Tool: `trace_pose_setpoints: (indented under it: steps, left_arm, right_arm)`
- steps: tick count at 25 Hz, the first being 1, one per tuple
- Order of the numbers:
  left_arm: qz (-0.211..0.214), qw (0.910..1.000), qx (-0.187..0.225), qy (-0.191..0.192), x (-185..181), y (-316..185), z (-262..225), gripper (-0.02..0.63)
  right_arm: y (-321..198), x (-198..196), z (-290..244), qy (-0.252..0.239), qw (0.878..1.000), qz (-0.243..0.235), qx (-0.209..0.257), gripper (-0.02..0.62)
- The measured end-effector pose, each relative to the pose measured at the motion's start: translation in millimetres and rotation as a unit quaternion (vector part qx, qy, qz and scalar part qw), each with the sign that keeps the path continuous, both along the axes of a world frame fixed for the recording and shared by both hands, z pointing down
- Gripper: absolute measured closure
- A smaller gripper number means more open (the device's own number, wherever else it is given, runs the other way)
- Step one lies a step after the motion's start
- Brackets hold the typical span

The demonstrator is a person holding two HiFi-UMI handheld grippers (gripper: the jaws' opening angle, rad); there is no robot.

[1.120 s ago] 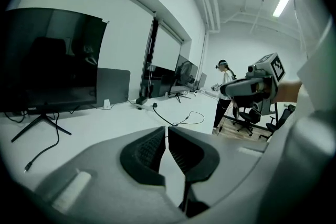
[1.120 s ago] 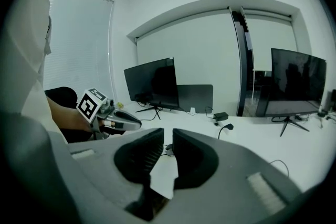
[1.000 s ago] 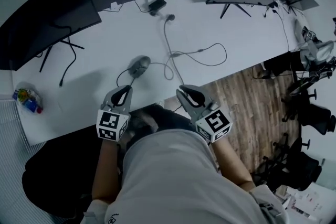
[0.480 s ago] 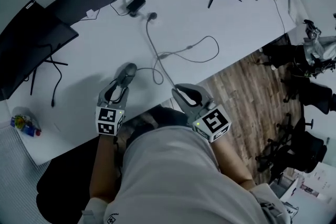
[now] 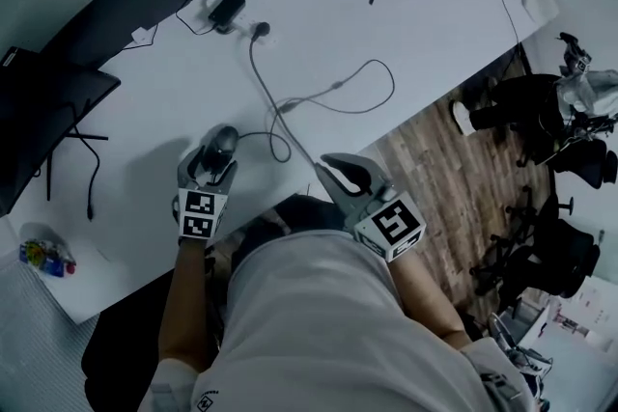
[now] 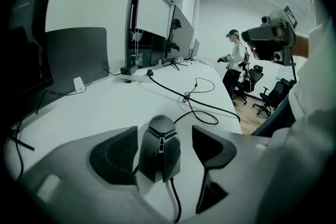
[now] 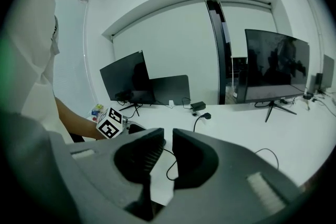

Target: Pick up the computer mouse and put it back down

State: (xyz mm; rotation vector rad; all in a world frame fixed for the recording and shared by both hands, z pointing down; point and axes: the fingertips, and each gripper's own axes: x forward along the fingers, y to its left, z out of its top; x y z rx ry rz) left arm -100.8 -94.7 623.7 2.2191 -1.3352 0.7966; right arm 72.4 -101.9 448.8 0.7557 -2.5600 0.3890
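Observation:
A grey wired computer mouse [image 5: 223, 141] lies on the white table [image 5: 406, 34] near its front edge. My left gripper [image 5: 214, 158] reaches down over it, and its jaws have just been opening. In the left gripper view the mouse [image 6: 159, 145] rests on the table between the two dark pads [image 6: 113, 157], close to the left one, with a clear gap to the right one. My right gripper [image 5: 334, 168] hovers off the table's front edge, above wooden floor, jaws together and holding nothing [image 7: 168, 150].
The mouse cable [image 5: 280, 142] loops beside the gripper. A second cable [image 5: 359, 82] runs to a plug and adapter [image 5: 228, 9] at the back. Monitors [image 5: 58, 111] stand left and far right. A colourful item [image 5: 39, 257] sits at the left corner. Office chairs [image 5: 570, 159] stand right.
My left gripper has moved forward and down to the mouse, and its jaws have gone from shut to wide apart around it. The right gripper has shifted slightly.

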Motion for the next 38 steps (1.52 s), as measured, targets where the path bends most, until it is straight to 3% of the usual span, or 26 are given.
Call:
trace_pose_setpoints:
  steps: [18, 38]
  left_arm:
    - [0.014, 0.9988, -0.045, -0.011, 8, -23, 54, 0.279]
    - [-0.002, 0.9991, -0.042, 0.001, 12, -9, 37, 0.285]
  right_arm:
    - [-12, 28, 15, 0.022, 0.999, 0.04, -0.01, 0.541]
    - [7, 22, 1, 0.001, 0.999, 0.034, 0.008, 0.541]
